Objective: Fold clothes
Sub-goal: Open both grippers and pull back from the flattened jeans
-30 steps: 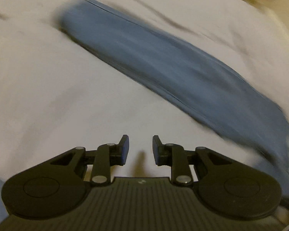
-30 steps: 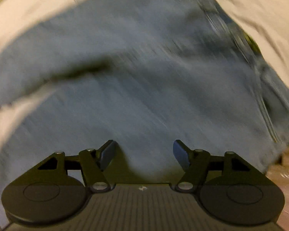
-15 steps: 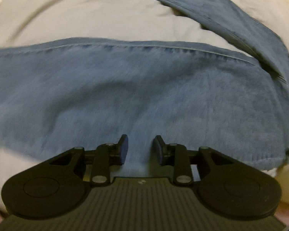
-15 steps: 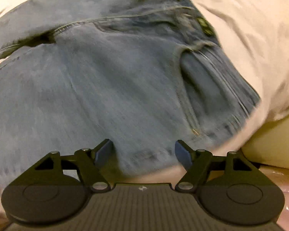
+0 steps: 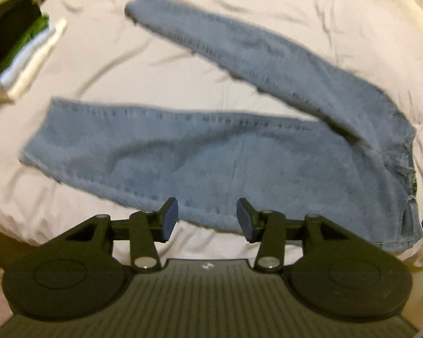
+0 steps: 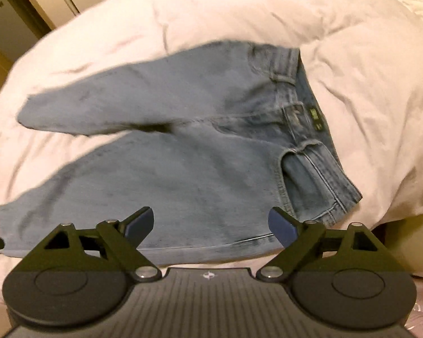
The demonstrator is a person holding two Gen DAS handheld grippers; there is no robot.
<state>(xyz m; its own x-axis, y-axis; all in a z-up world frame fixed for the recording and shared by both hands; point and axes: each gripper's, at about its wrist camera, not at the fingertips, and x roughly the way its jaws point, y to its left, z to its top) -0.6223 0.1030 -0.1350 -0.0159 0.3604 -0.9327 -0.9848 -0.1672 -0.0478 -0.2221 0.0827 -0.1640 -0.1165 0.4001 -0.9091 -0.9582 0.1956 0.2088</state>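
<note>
The jeans lie spread on the white bedding, legs splayed apart, below and ahead of both grippers. The left gripper and right gripper hover above them, jaws just opened wider, nothing between.

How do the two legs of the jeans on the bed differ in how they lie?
The near leg lies straight across the white bedding, close to the left gripper; the far leg angles away, so the jeans form a V. The near leg looks wider in the left wrist view, the far leg narrower. Both are light blue denim, lie flat, and join at the waistband.
</note>
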